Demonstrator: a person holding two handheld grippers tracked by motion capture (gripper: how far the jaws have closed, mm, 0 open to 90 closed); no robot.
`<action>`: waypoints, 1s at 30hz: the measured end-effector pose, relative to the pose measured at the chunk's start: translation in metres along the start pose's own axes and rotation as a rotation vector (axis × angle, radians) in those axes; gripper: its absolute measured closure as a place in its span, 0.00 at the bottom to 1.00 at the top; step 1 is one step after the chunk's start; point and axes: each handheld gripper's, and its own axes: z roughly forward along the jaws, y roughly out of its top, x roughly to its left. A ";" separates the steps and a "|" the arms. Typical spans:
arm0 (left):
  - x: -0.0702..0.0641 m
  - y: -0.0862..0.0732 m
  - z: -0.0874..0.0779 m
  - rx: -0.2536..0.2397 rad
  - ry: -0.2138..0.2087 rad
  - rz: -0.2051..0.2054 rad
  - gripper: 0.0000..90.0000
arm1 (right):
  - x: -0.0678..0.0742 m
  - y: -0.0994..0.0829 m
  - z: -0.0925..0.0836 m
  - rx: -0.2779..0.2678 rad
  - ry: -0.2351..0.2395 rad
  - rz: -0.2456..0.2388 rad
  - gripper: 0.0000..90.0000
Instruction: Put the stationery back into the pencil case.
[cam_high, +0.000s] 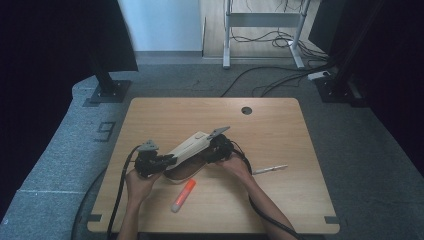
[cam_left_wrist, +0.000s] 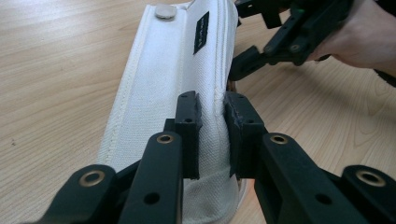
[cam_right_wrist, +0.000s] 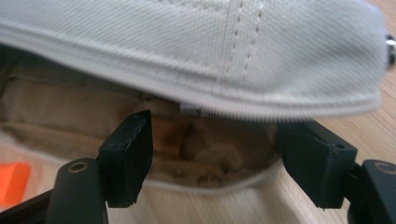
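Note:
A cream fabric pencil case (cam_high: 190, 147) lies slanted on the wooden table (cam_high: 280, 125), its mouth gaping toward the person. My left gripper (cam_high: 164, 161) is shut on the case's lower end; in the left gripper view both pads (cam_left_wrist: 189, 126) pinch a fold of the white fabric (cam_left_wrist: 159, 84). My right gripper (cam_high: 211, 152) is at the case's upper right side, open. In the right gripper view its jaws stand apart at the open mouth, under the lifted flap (cam_right_wrist: 233, 46), with the tan lining (cam_right_wrist: 205, 158) between them and neither pad pressing it.
An orange-capped marker (cam_high: 183, 195) lies on the table just in front of the case, and its orange end (cam_right_wrist: 11, 182) is at the left edge of the right gripper view. A white pen (cam_high: 270, 170) lies to the right. A cable hole (cam_high: 246, 110) is near the far edge.

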 end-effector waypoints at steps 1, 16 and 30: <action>0.000 0.000 0.000 0.000 0.000 0.000 0.85 | 0.000 -0.001 -0.002 0.003 0.005 -0.001 0.29; 0.000 0.000 0.000 0.000 -0.002 -0.004 0.85 | 0.000 -0.019 -0.036 0.011 0.016 -0.032 0.29; 0.000 -0.001 0.001 0.004 -0.006 -0.004 0.85 | -0.015 -0.045 -0.076 -0.027 -0.009 0.001 0.31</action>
